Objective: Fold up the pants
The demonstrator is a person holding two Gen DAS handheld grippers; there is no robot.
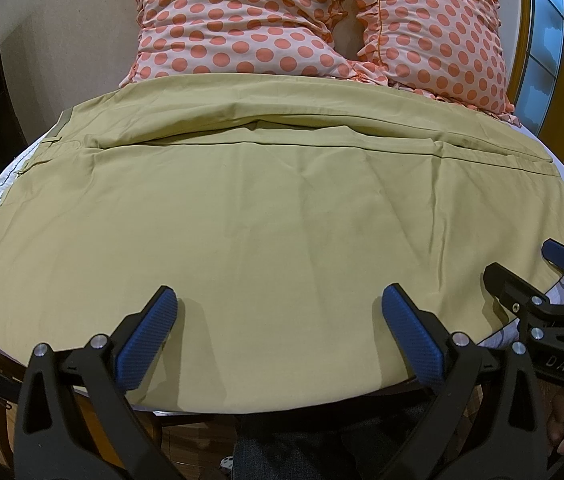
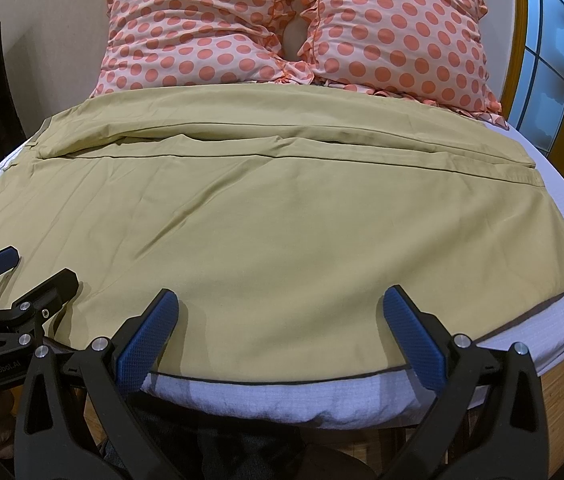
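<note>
Khaki pants (image 1: 265, 216) lie spread flat across the bed, waistband at the left and leg hems at the right; they also show in the right wrist view (image 2: 241, 220). My left gripper (image 1: 279, 300) is open, hovering just above the near edge of the pants and holding nothing. My right gripper (image 2: 282, 300) is open over the near edge of the pants, further right, also empty. Each gripper shows in the other's view: the right gripper (image 1: 522, 264) at the right edge, the left gripper (image 2: 37, 268) at the left edge.
Two pink pillows with orange dots (image 1: 282, 20) lie at the head of the bed behind the pants. The white mattress sheet (image 2: 282, 396) shows along the near edge and at the right. A wood-framed window (image 2: 542, 60) is at the far right. Wooden floor lies below.
</note>
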